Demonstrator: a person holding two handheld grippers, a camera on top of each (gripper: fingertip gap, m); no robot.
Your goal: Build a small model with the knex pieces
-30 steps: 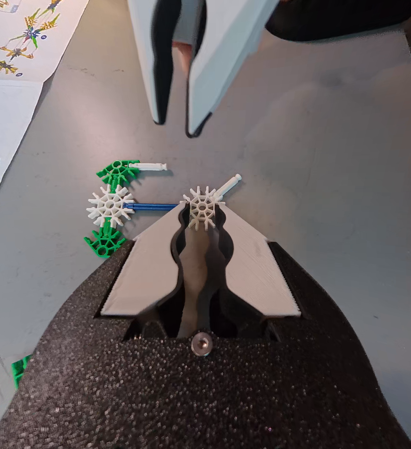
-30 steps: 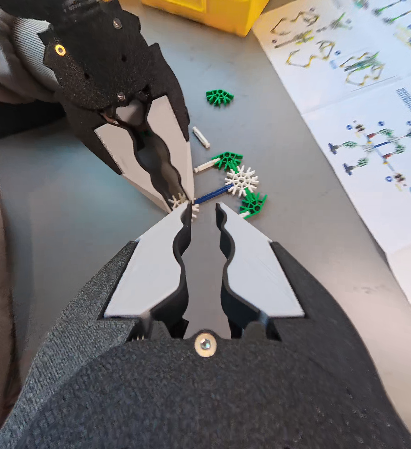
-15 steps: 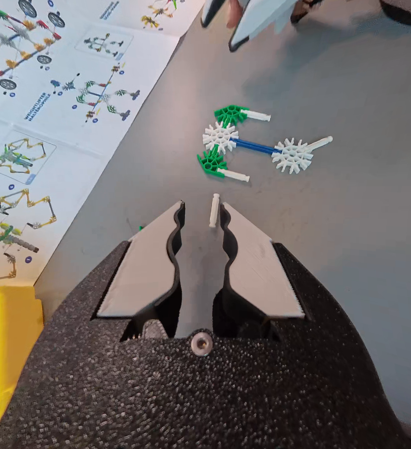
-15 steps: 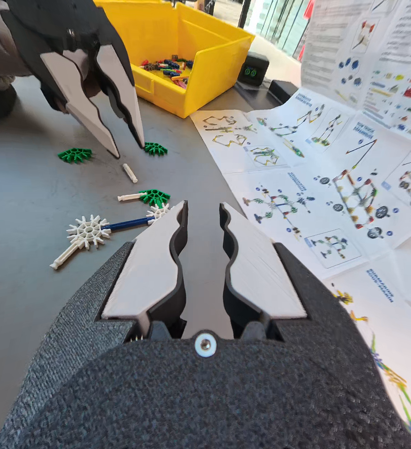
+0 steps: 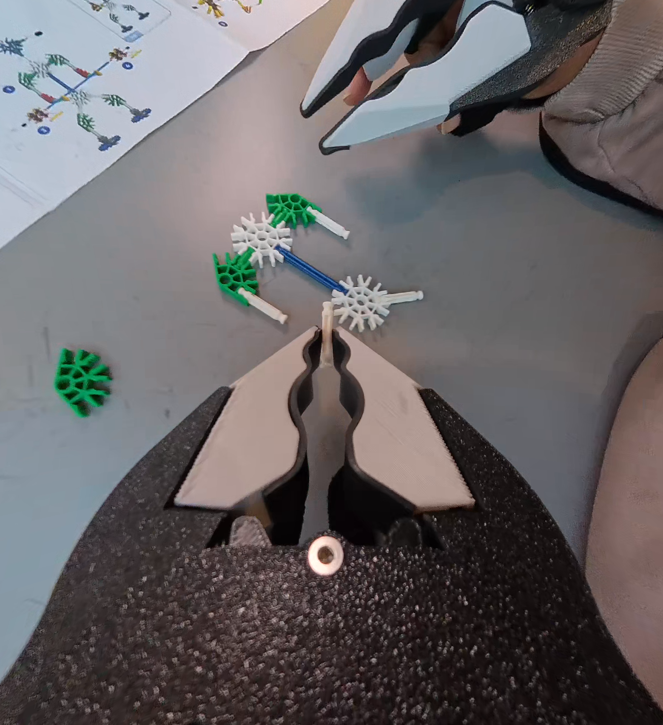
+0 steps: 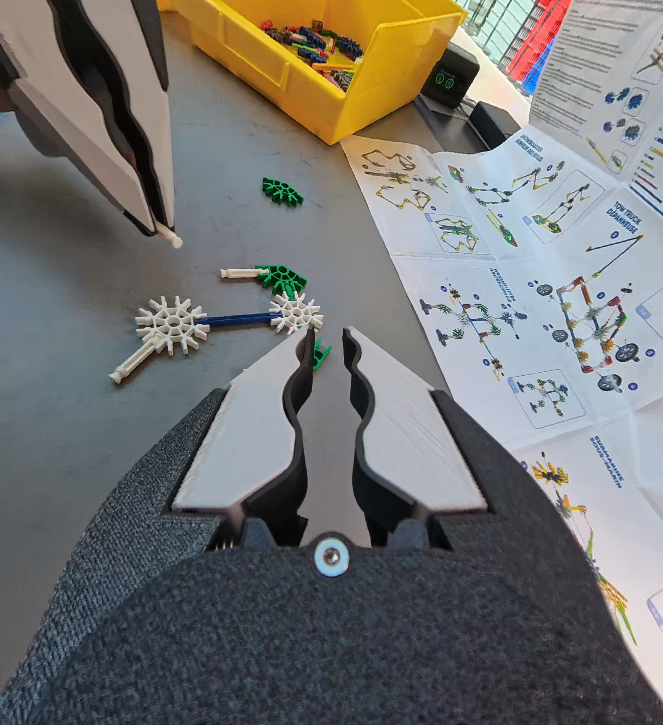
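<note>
A: What is carried by the grey surface (image 5: 479, 243)?

B: A printed instruction sheet (image 6: 557, 314) is spread along one side, and a yellow bin (image 6: 322, 78) of mixed pieces is seen beyond it, cut off by the frame.

A: And at the fingers?

B: A short white rod (image 5: 326, 333) is pinched between the tips of the left gripper (image 5: 326, 337); its rear end is hidden between them. Just beyond its tip, a white snowflake connector (image 5: 361, 302) of the small assembly (image 5: 310, 270) is seen. The right gripper (image 6: 328, 337) is held apart and empty above that assembly, part of a green connector (image 6: 320, 355) being hidden behind its left finger.

A: Anything farther out?

B: A loose green connector (image 5: 81, 380) lies well apart.
</note>
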